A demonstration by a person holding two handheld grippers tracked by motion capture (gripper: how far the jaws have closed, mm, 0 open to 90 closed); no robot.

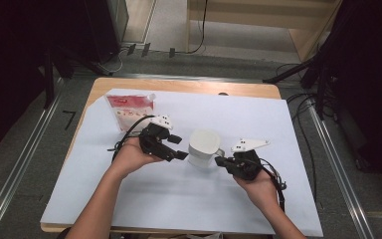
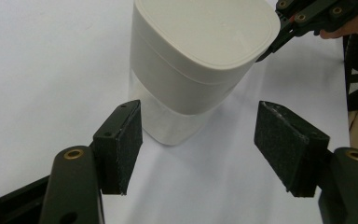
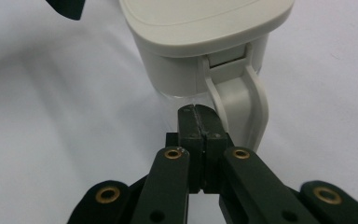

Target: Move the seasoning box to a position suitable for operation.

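Flanking a lidded white jug with two tongs

Standing spread, the left tongs [image 2: 198, 144] hold nothing; their felt-faced pads sit just short of the white jug [image 2: 200, 60], one to each side of its base. The right tongs [image 3: 199, 122] are pressed together, empty, with their tip just beside the jug's looped handle [image 3: 240, 105]; whether tip and handle touch cannot be told.

The jug stands upright near the middle of the desk [image 1: 129, 199], on a white sheet. Its upper body and flat, rounded-square lid [image 3: 205, 18] are opaque cream; the lower band looks clear or frosted. A hinge tab joins the lid to the handle.

In the high view the left tongs [image 1: 179, 149] lie at the jug's 9 o'clock, the right tongs [image 1: 220, 161] at about 4 o'clock. At 10 o'clock, well apart, lies a red-and-white packet [image 1: 129, 110], its print too small to read. Both gripper views cut off the jug's top.
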